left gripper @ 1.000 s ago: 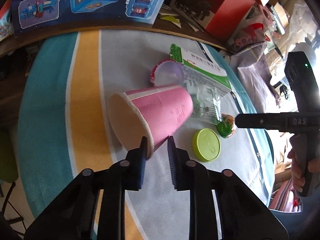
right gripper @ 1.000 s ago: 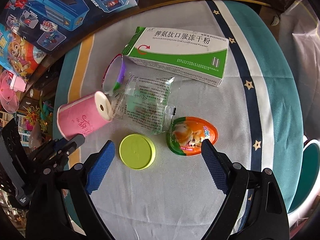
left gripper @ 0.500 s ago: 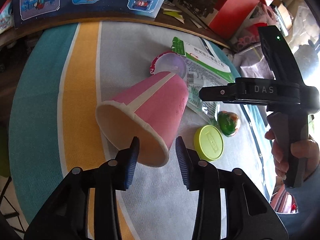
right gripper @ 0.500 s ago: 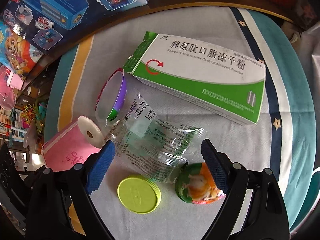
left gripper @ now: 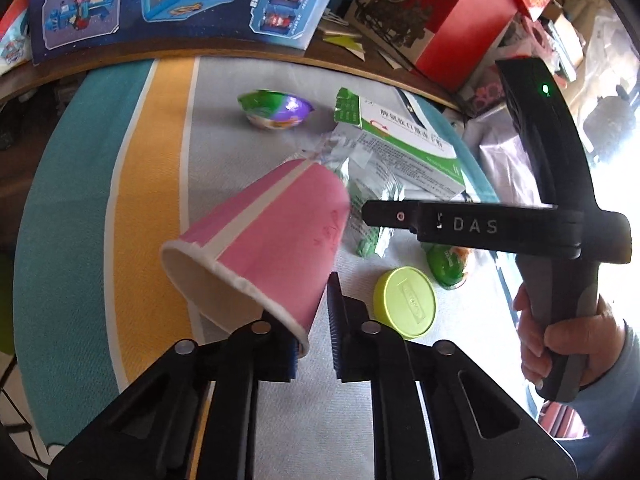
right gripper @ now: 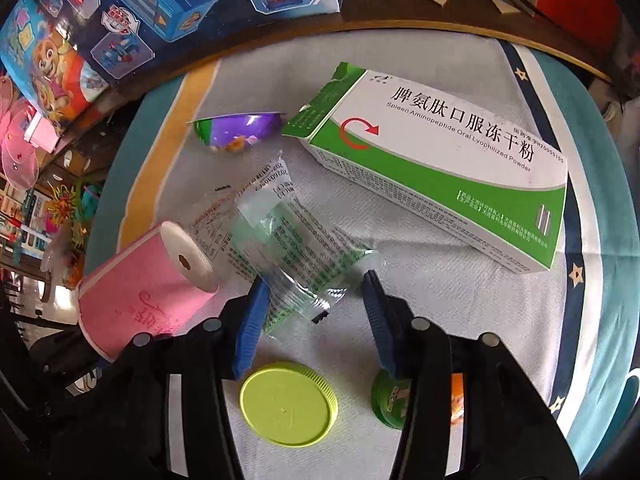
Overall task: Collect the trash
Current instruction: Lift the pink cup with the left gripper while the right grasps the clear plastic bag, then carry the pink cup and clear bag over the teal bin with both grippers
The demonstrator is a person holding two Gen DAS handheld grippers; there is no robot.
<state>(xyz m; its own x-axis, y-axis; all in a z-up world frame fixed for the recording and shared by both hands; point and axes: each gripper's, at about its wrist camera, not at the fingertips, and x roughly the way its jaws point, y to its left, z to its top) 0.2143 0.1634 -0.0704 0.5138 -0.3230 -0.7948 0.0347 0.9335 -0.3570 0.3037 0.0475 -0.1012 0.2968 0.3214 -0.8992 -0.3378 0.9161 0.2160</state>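
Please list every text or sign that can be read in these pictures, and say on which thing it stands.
"Spleen Aminopeptide Oral Lyophilized Powder", under large Chinese characters: green-and-white medicine box.
"DAS": side of the right gripper.
Clear wrapper: print too small to read.
Pink paper cup: script unreadable.

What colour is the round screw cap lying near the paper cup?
Lime green: the round ridged plastic cap is one plain colour, clearest in the right wrist view.

The left gripper (left gripper: 314, 320) tilts steeply down, its jaws closing with a thin cup rim pinched between the pads. The right gripper (right gripper: 314, 300) also aims steeply down, jaws closing and still apart around a clear wrapper; a bare hand (left gripper: 560, 336) with a sleeve wraps its handle
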